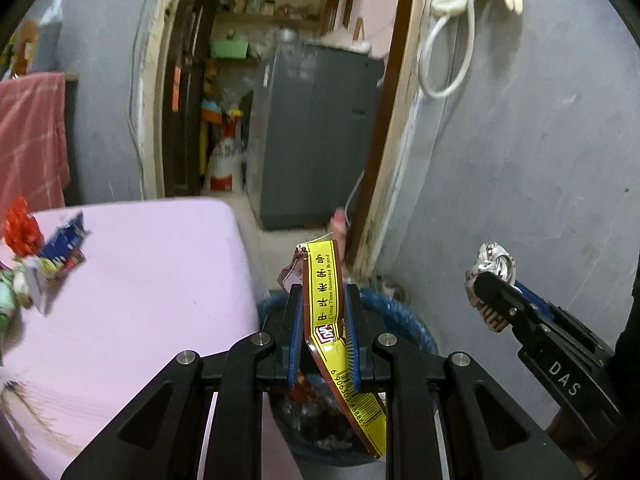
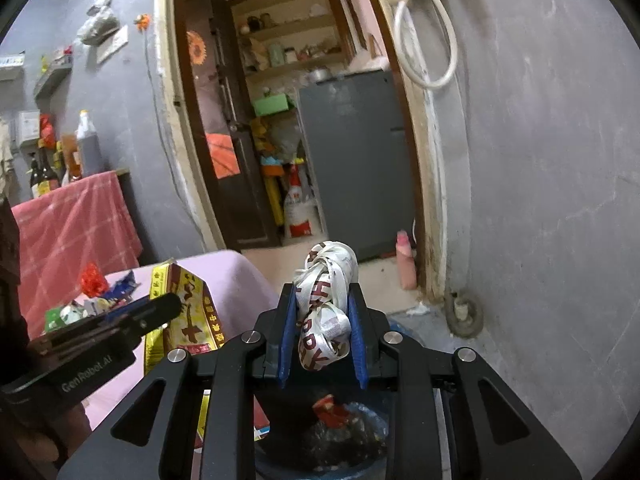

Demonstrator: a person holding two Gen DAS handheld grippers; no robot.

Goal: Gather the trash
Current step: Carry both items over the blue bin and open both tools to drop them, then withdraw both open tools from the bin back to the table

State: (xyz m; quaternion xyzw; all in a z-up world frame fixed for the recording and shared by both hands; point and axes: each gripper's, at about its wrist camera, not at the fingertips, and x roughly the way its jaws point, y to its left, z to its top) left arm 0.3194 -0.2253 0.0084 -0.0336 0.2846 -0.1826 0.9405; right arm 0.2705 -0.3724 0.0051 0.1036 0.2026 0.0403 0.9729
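Gripping "China Time-honored Brand" yellow wrapper (image 1: 326, 312), left gripper (image 1: 323, 320), right gripper (image 2: 322, 322) clamping lettered white ribbon (image 2: 326, 304)

Dim, flat indoor light, no hard shadows. Strong fisheye bending with black corners. Slightly brighter beyond the doorway (image 1: 280, 92). Motion blur left of the doorway, softening the red cloth (image 1: 30, 140).

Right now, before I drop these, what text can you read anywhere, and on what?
"China Time-honored Brand" and "6 906303 88885": yellow wrapper in the left claw; its Chinese characters are not read here.
"DAS": side of the right claw.
"GenRobot.AI": side of the left claw, right wrist view.
Dark red letters on the white ribbon in the right claw: too crumpled to read.
Wrappers on the pink table: too blurred.
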